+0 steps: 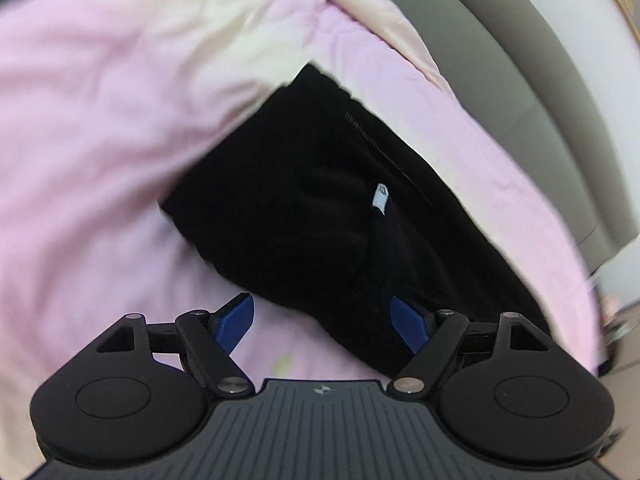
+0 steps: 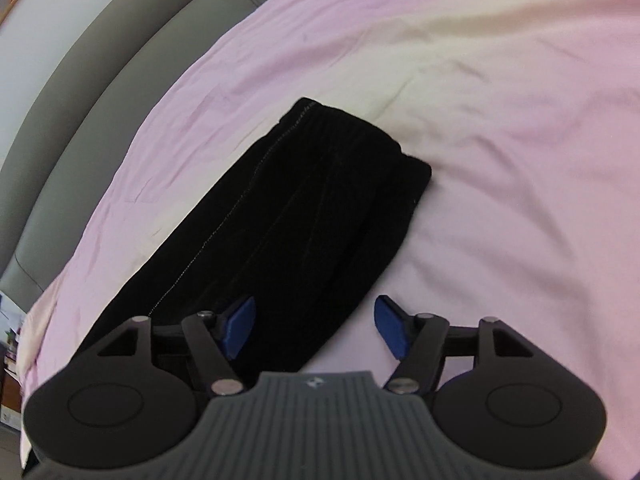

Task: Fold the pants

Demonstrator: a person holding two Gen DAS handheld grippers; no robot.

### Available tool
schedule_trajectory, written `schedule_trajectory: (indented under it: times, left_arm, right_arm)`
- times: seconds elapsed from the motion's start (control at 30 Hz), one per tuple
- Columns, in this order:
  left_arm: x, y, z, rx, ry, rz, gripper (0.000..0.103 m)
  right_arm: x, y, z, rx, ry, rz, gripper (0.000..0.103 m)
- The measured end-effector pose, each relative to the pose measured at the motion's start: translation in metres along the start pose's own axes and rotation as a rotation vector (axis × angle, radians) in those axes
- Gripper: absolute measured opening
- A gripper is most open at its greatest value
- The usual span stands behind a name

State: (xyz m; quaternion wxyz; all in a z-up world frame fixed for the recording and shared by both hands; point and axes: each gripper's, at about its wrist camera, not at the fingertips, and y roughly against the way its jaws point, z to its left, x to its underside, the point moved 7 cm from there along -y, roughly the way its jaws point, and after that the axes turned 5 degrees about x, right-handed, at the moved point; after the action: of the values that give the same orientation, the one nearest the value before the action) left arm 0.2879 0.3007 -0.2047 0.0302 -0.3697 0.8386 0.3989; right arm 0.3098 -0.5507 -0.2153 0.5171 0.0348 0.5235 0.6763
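Black ribbed pants (image 1: 320,200) (image 2: 288,216) with a pale blue tag (image 1: 380,199) are seen on a pink sheet (image 1: 100,140) (image 2: 500,120); blue fingertips (image 1: 236,320) (image 2: 240,322) are fitted to black grippers.

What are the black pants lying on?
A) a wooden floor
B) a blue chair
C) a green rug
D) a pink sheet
D: the black pants lie flat on a pink sheet, which shows all around them in both wrist views.
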Motion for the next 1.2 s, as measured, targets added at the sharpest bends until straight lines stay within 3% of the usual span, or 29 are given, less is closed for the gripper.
schedule_trajectory:
  times: [0.13, 0.27, 0.43, 0.5, 0.63, 0.67, 0.7, 0.73, 0.83, 1.03, 1.2]
  left_arm:
    - [-0.005, -0.02, 0.024, 0.052, 0.192, -0.093, 0.091]
    - [-0.013, -0.044, 0.039, 0.111, 0.35, -0.194, 0.103]
    - [-0.02, -0.052, 0.033, 0.086, 0.404, -0.326, 0.103]
    - [-0.022, -0.054, 0.029, 0.047, 0.407, -0.348, 0.103]
    - [-0.021, -0.053, 0.031, 0.079, 0.463, -0.376, 0.103]
    - [-0.021, -0.051, 0.031, 0.079, 0.464, -0.375, 0.103]
    - [-0.02, -0.049, 0.032, 0.064, 0.462, -0.373, 0.093]
    - [-0.019, -0.047, 0.034, 0.031, 0.46, -0.37, 0.063]
    - [-0.019, -0.041, 0.035, 0.071, 0.444, -0.38, 0.046]
    - [-0.036, -0.029, 0.021, 0.153, 0.366, -0.382, 0.035]
    - [-0.047, 0.003, -0.005, 0.182, 0.278, -0.39, 0.034]
  right_arm:
    - [0.002, -0.014, -0.004, -0.031, -0.103, 0.018, 0.075]
    - [-0.001, -0.028, 0.001, -0.053, -0.112, 0.018, 0.084]
    - [-0.014, -0.041, 0.005, -0.074, -0.109, -0.029, 0.084]
    - [-0.02, -0.047, 0.003, -0.084, -0.144, -0.046, 0.084]
    - [-0.028, -0.055, -0.001, -0.106, -0.214, -0.083, 0.084]
    - [-0.027, -0.054, -0.001, -0.112, -0.22, -0.09, 0.083]
    - [-0.026, -0.053, -0.001, -0.109, -0.211, -0.095, 0.069]
    - [-0.027, -0.051, -0.003, -0.09, -0.193, -0.1, 0.047]
    - [-0.027, -0.049, -0.009, -0.122, -0.206, -0.1, 0.025]
    - [-0.038, -0.013, -0.003, -0.185, -0.19, -0.115, 0.017]
    - [-0.058, 0.042, 0.026, -0.267, -0.222, -0.15, 0.015]
